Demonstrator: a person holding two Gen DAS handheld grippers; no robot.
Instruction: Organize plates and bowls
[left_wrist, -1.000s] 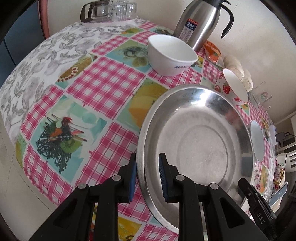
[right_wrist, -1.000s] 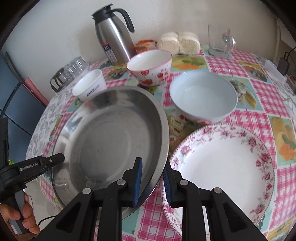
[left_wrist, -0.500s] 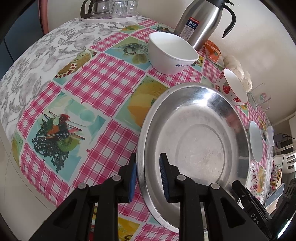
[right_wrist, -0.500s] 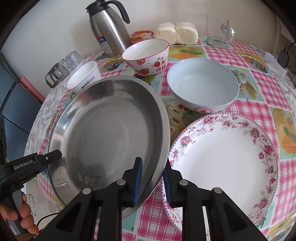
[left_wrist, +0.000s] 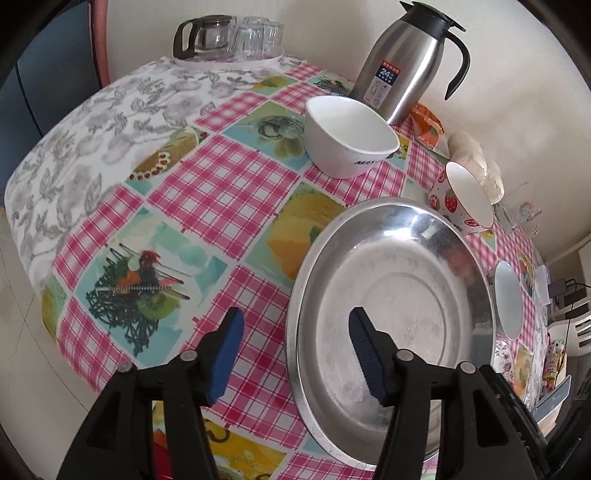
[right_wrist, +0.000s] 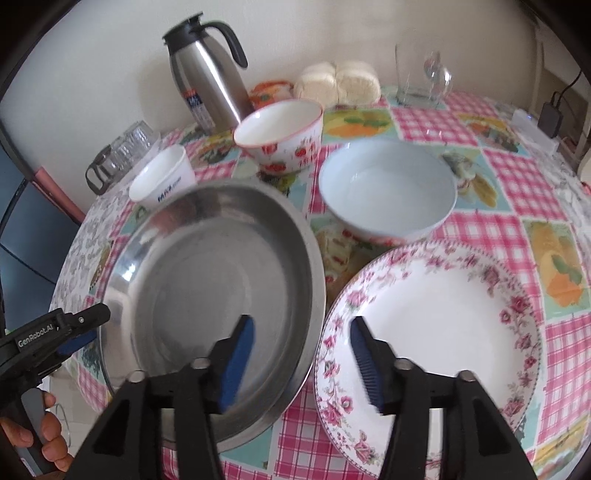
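- As my jaws open on both sides, the steel pan (left_wrist: 391, 314) lies released on the table (left_wrist: 221, 184): its near rim runs between the left gripper (left_wrist: 295, 354) pads, its right rim between the right gripper (right_wrist: 301, 354) pads, and no pad presses it.
- I judge the pan-placing step to be ending; next both hands must back off the rim without dragging it, then choose another dish.
- Just right of my right jaws lies the floral plate (right_wrist: 443, 332), its edge close against the pan; stacking one with the other looks a likely next move, though that tight gap leaves little room for a pad.
- Beyond the plate sits the pale bowl (right_wrist: 388, 192), with the strawberry bowl (right_wrist: 280, 136) farther back.
- Ahead of my left jaws, past the pan, stands the white bowl (left_wrist: 347, 140).
- Farthest off stand a flask (left_wrist: 402, 62), glasses (left_wrist: 236, 37) and buns (right_wrist: 338, 81), well apart and blocking nothing.
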